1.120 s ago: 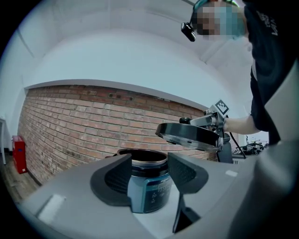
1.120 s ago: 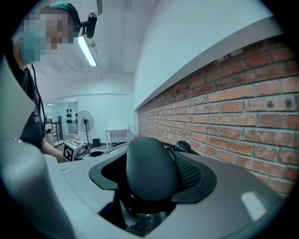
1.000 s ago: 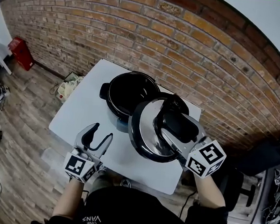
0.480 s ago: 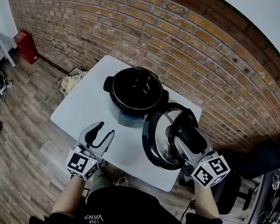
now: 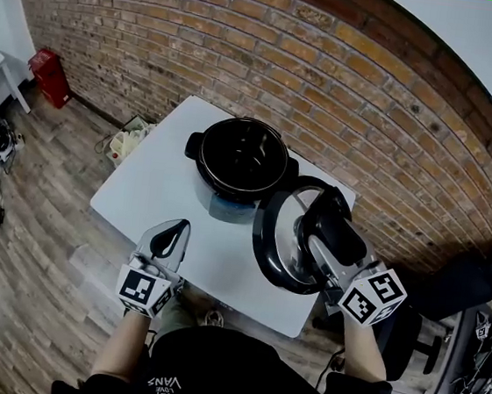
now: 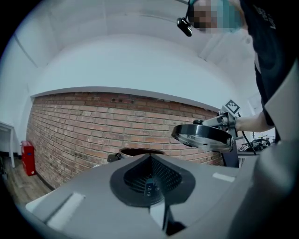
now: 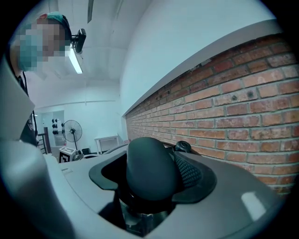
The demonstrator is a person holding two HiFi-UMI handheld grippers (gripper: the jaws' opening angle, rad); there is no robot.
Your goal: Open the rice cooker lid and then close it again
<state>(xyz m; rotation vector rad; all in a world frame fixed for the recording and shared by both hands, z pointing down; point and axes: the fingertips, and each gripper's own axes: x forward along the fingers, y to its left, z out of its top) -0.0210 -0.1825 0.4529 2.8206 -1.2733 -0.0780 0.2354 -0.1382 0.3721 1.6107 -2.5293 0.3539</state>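
Observation:
The black rice cooker (image 5: 240,160) stands open at the back of the white table (image 5: 153,199). Its round lid (image 5: 276,239) hangs tilted to the right of the pot, off it. My right gripper (image 5: 323,231) is shut on the lid's black knob (image 7: 149,170), which fills the space between the jaws. My left gripper (image 5: 169,240) hovers over the table's front edge; its jaws have just been closing and are shut with nothing between them. From the left gripper (image 6: 152,184) view, the lid (image 6: 202,135) floats to the right of the cooker (image 6: 135,153).
A brick wall (image 5: 330,78) runs behind the table. On the wooden floor sit a red box (image 5: 50,77) at the left and a bag (image 5: 127,143) beside the table. A black chair (image 5: 476,271) stands at the right.
The right gripper carried the lid rightward, away from over the pot, then held still. The left gripper's jaws went from open to shut, empty.

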